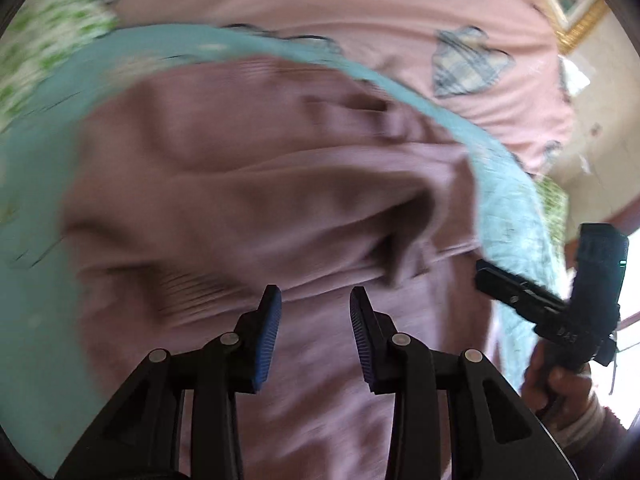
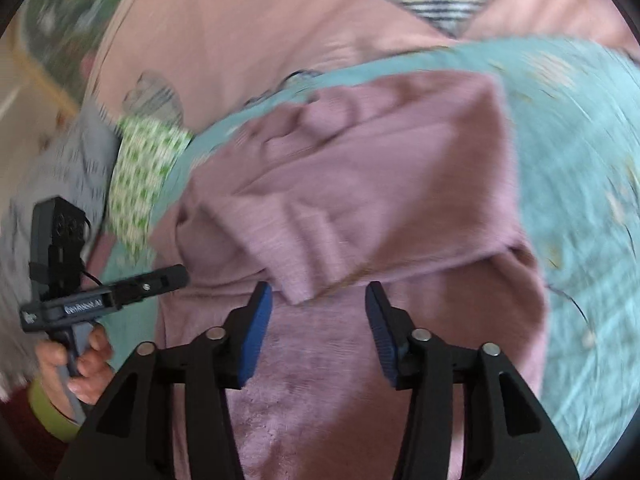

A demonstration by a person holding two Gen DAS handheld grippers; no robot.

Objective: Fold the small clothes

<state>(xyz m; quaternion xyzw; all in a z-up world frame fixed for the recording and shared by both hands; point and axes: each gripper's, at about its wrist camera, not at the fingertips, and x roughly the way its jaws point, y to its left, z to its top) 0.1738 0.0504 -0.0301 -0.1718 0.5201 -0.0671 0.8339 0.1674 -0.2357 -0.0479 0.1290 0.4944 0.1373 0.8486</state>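
This looks like a room in a home, most likely a bedroom. A pink bedsheet (image 1: 360, 8) printed with plaid hearts (image 1: 468, 62) fills the top of the left wrist view, soft and creased like bedding. On it lies a teal cloth (image 2: 580, 168), with a mauve garment (image 2: 360, 184) spread over it. A green-and-white patterned fabric (image 2: 140, 176) sits at the left of the right wrist view, another piece of household laundry. In the upper right corner of the left wrist view a gilt picture frame (image 1: 576, 12) stands against a cream wall (image 1: 592, 152), the kind of decoration a lived-in room has.
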